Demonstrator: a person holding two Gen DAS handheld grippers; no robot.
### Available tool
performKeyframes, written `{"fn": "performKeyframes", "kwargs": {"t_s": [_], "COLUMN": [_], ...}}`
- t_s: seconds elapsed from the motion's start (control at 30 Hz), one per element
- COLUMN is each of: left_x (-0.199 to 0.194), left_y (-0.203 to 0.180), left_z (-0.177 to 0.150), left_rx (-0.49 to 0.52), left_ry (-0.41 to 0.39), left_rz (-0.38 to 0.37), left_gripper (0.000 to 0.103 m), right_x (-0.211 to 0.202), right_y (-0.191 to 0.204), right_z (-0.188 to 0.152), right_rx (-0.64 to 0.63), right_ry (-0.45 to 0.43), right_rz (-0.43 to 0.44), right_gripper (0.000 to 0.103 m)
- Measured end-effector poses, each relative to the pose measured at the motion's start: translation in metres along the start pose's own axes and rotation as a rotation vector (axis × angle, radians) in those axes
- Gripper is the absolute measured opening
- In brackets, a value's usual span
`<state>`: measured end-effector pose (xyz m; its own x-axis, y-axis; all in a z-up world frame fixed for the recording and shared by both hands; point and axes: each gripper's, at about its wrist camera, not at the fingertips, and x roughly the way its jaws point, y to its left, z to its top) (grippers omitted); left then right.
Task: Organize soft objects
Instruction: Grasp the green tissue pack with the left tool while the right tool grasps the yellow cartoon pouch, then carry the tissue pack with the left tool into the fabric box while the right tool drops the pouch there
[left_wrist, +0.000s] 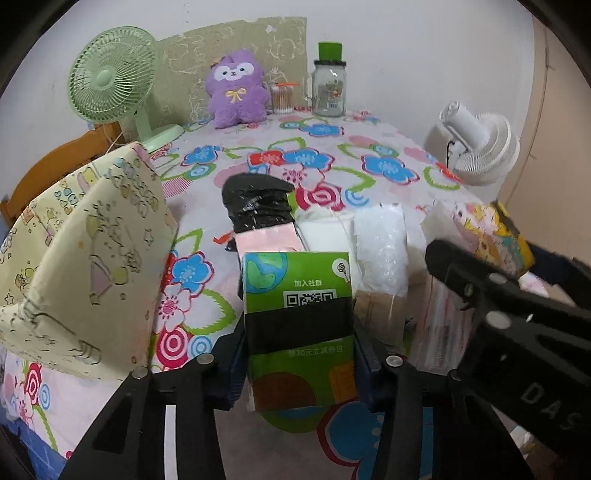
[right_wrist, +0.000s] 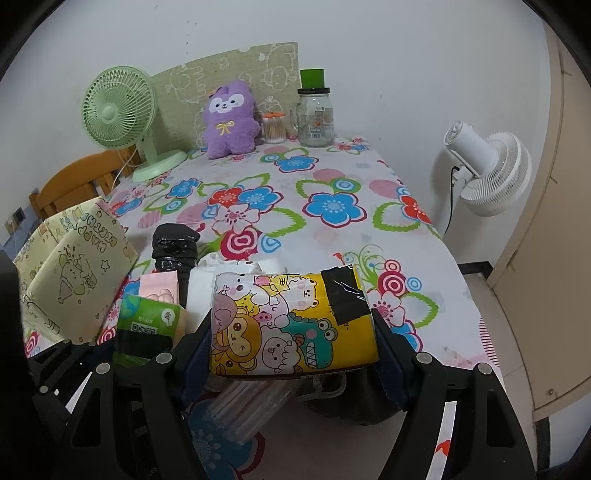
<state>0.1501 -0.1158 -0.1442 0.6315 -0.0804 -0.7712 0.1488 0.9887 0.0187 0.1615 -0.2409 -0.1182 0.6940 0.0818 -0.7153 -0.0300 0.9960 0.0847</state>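
Green tissue pack (left_wrist: 299, 328): soft, rectangular, black-taped, standing on the floral worktop (left_wrist: 332, 155); base hidden behind the left gripper (left_wrist: 299, 373), whose jaws clench its sides. Right of it: yellow cartoon-printed tissue pack (right_wrist: 291, 325), glossy film, taped corner, grasped by the right gripper (right_wrist: 293, 354); items beneath it are hard to make out. Behind it: black wrapped bundle (left_wrist: 258, 199), white packs partly covered. Left: cream paper bag (left_wrist: 85, 258). Beyond it, the worktop lies open to the purple plush (left_wrist: 236, 88).

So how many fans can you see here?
2: a green desk fan at the table's far left corner, and a white fan standing beyond the table's right edge. None appear hidden.
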Motion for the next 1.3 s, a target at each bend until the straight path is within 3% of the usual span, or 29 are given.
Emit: {"fn": "performKeyframes", "kwargs": {"t_s": [0.5, 1.3], "left_x": [-0.04, -0.118], "left_y": [0.018, 0.024], "left_z": [0.009, 0.023], "left_rx": [-0.013, 0.011], "left_ry": [-0.094, -0.22], "left_rz": [0.004, -0.052], "left_gripper": [0.048, 0.048], "right_x": [-0.026, -0.112], "right_y": [0.016, 0.039], "right_z": [0.005, 0.025], "right_rx": [-0.001, 0.01], "right_ry": [-0.034, -0.18], "right_rz": [-0.006, -0.039], "right_gripper": [0.078, 0.078]}}
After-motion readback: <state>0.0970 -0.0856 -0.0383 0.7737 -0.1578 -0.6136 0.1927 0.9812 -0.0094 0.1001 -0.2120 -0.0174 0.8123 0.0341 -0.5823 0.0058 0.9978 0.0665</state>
